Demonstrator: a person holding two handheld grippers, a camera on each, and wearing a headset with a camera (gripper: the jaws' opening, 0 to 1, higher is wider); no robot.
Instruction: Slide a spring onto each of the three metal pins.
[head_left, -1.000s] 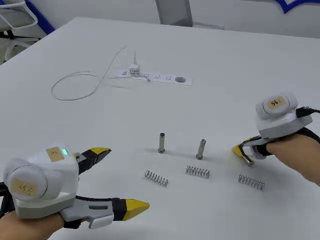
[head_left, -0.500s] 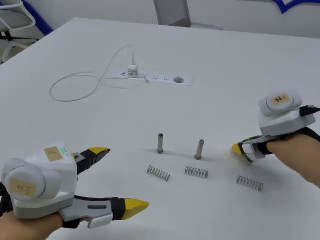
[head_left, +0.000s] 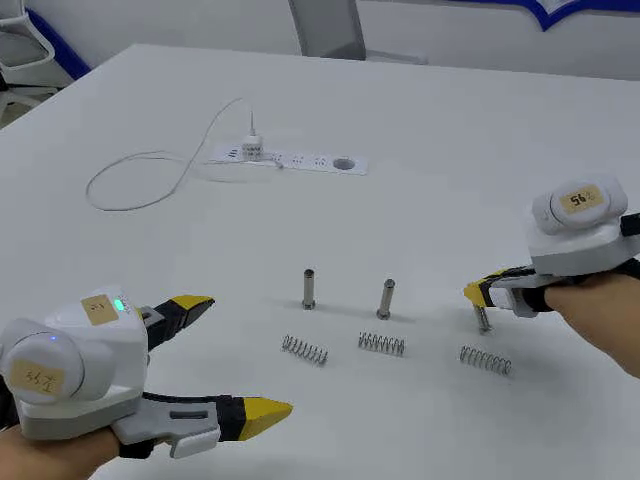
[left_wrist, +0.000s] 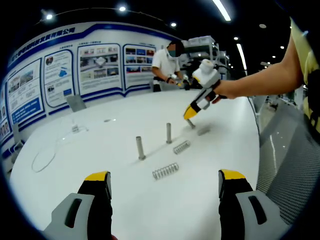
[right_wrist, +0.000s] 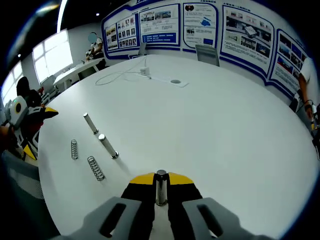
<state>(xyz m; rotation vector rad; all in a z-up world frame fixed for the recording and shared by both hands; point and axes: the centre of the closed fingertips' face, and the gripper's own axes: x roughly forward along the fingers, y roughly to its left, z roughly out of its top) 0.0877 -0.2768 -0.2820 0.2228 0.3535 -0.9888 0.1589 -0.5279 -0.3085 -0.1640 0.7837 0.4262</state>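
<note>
Right gripper (head_left: 478, 294) pinches the third pin (head_left: 483, 319) upright at right-centre — its spring (head_left: 485, 360) lies just below, long axis crosswise; left gripper (head_left: 232, 356) spread, lower left.

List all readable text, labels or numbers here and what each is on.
"56", handwritten, unsure: sticker on right gripper.
Top sticker and side sticker on left gripper: handwriting blurred, unreadable.
Wall posters: print too small to read.
Power strip: any marking too small to read.
</note>
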